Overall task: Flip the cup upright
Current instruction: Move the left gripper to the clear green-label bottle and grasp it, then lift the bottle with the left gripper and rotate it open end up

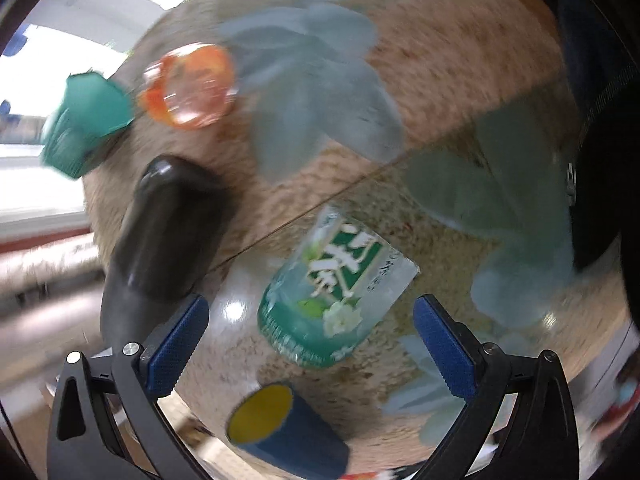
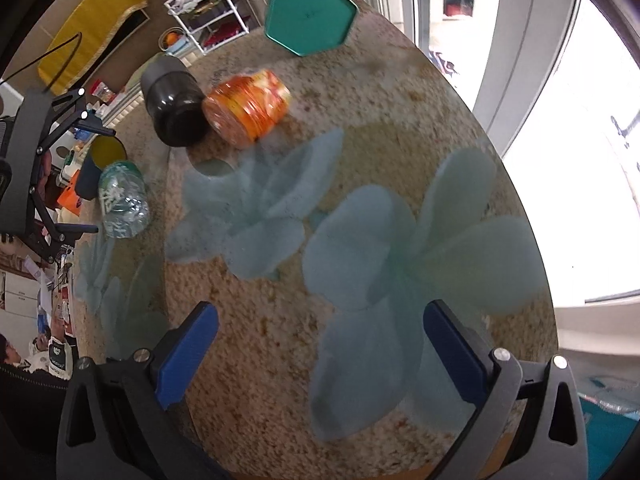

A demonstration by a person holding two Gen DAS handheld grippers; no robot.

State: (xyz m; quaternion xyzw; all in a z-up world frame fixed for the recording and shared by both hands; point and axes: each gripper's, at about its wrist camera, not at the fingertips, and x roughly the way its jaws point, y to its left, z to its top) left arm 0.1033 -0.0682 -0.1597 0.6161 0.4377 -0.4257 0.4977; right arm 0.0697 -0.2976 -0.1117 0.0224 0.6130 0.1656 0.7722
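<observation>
A: Glass tabletop (image 2: 360, 360), frosted blue flower print. Right view, left to right: left gripper (image 2: 80, 176) at the far-left edge, spread; blue cup (image 2: 90, 176) with yellow inside, lying on its side just beside the clear tea bottle (image 2: 122, 200).

B: Further right?

A: Black jar (image 2: 174, 106) touching the toppled orange jar (image 2: 248, 108); teal hexagonal tin (image 2: 310, 16) far. Right gripper (image 2: 320, 356) released, holding nothing.

B: Left view?

A: Blue cup (image 1: 280, 432) near, mouth toward the camera, between the spread blue fingers (image 1: 176, 344), no contact.
</observation>
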